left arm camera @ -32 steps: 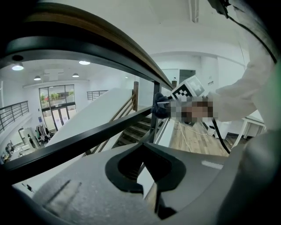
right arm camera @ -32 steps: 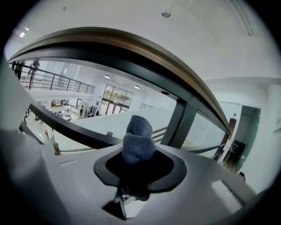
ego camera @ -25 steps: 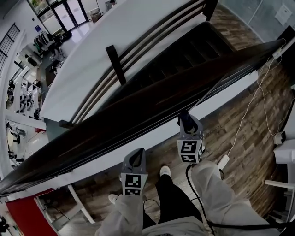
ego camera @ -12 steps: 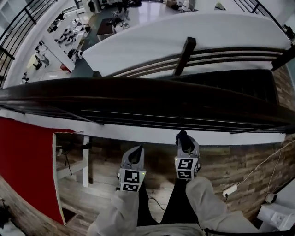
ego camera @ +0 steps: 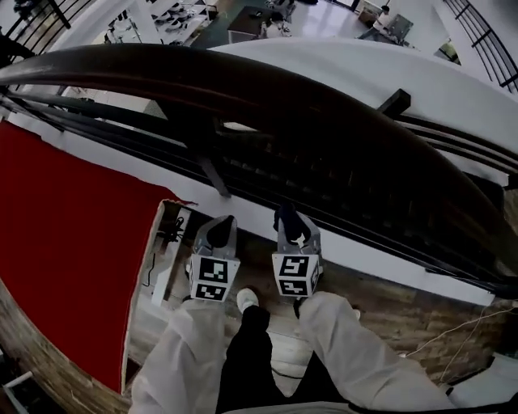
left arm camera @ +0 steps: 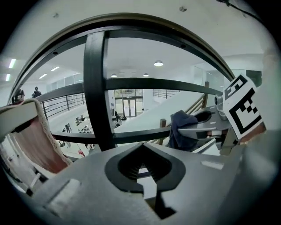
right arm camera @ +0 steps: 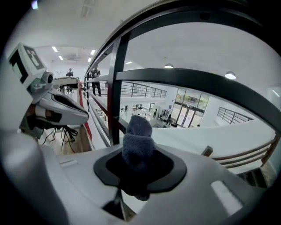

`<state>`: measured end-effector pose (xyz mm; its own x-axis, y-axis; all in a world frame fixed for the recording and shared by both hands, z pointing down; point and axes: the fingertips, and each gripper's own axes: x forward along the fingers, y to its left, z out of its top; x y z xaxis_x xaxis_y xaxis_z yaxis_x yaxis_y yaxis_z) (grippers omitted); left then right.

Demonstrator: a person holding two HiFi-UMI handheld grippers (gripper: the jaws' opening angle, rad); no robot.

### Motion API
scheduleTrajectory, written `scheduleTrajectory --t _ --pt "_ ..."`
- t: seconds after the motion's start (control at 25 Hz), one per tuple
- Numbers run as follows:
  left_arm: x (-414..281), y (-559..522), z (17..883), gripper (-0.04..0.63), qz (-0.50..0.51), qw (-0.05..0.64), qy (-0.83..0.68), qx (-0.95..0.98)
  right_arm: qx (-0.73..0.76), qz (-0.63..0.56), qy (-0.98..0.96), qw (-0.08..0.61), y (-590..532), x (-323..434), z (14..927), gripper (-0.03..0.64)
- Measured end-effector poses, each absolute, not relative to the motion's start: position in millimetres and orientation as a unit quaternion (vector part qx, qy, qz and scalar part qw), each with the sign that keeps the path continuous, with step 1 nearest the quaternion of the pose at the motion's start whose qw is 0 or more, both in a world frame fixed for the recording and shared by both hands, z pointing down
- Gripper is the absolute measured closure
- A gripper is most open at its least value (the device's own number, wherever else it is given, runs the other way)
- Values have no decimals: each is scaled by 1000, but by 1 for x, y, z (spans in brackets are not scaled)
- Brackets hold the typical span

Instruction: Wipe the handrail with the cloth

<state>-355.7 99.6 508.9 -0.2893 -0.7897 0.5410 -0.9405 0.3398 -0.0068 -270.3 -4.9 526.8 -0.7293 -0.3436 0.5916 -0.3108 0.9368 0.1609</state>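
Observation:
The dark wooden handrail (ego camera: 283, 105) arcs across the head view above black rails and a black post (ego camera: 206, 166). My right gripper (ego camera: 288, 220) is shut on a dark blue cloth (ego camera: 285, 217), held just below the rails on the near side. In the right gripper view the cloth (right arm camera: 138, 140) sticks up out of the shut jaws, with the handrail (right arm camera: 184, 11) overhead. My left gripper (ego camera: 219, 233) sits close beside it on the left, shut and empty. The left gripper view looks through the post (left arm camera: 95, 88) and shows the cloth (left arm camera: 181, 129) in the right gripper.
A large red panel (ego camera: 65, 226) hangs at the left below the railing. The person's light sleeves, dark trousers and a white shoe (ego camera: 247, 299) fill the bottom. A white cable (ego camera: 453, 331) lies on the wooden floor at the right. An open hall lies far below.
The view has swung left along the railing; the red panel now fills the left. Both grippers have shifted left and stand closer together, the right still holding the cloth.

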Motion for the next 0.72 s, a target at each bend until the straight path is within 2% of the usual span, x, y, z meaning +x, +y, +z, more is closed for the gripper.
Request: scheduleTrajectory --t 0.24,0.44,0.72 --pt "-425 87 520 595 131 202 -805 543 154 -7 -947 281 19 -384 530 511" --pt "-405 67 506 595 146 183 -798 555 160 81 -953 245 4 -410 516 511" --pt "-433 88 523 597 111 198 -810 540 164 95 -951 246 10 -453 532 512"
